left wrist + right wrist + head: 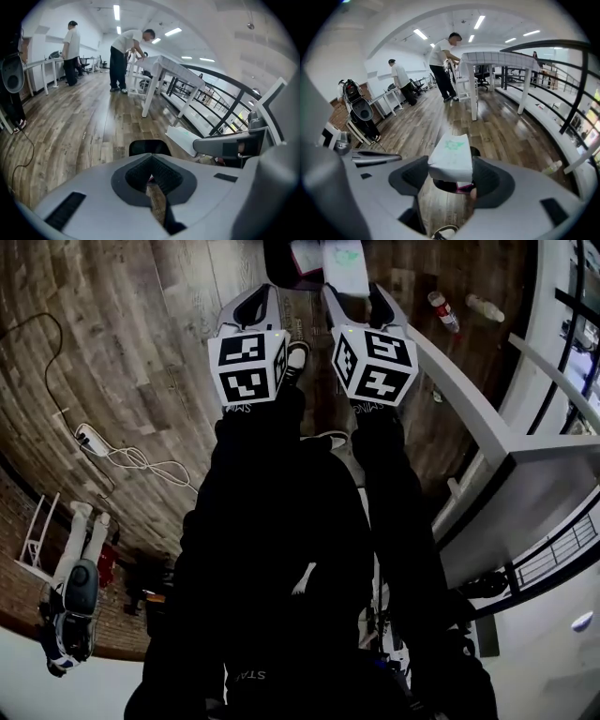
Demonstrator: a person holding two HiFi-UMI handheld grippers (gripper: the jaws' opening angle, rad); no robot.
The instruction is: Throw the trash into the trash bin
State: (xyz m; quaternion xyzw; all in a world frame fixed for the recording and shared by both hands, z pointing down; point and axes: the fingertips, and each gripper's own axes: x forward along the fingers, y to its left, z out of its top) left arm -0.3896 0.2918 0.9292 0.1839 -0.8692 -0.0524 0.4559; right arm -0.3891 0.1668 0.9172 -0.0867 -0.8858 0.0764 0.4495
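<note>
Head view shows both grippers held out over a wooden floor (141,343), toward 12 o'clock. The right gripper (356,289) has its jaws clamped on a white carton (345,266) with a faint green print. The carton sticks out past the fingertips, above the right edge of the dark trash bin (279,266) at the top border. Something pink and white lies inside the bin.

The left gripper (265,301) sits just beside its partner, at about 11 o'clock, with its tips near the bin's left side. In the left gripper view its jaws (151,159) meet at the tips with nothing between them. The bin's black rim (149,147) lies straight ahead, and the carton (180,138) shows at 3 o'clock.

In the right gripper view the carton (451,154) fills the gap between the two pads and tilts slightly, with the bin's opening (443,186) directly below it.

Two plastic bottles (443,310) lie on the floor at 1 o'clock, well apart from the bin. A power strip (91,439) with a loose cable lies at 9 o'clock. A white table (525,474) runs along 3 o'clock. A shoe (297,357) shows between the marker cubes. Two people (443,61) stand at a far table in the background.
</note>
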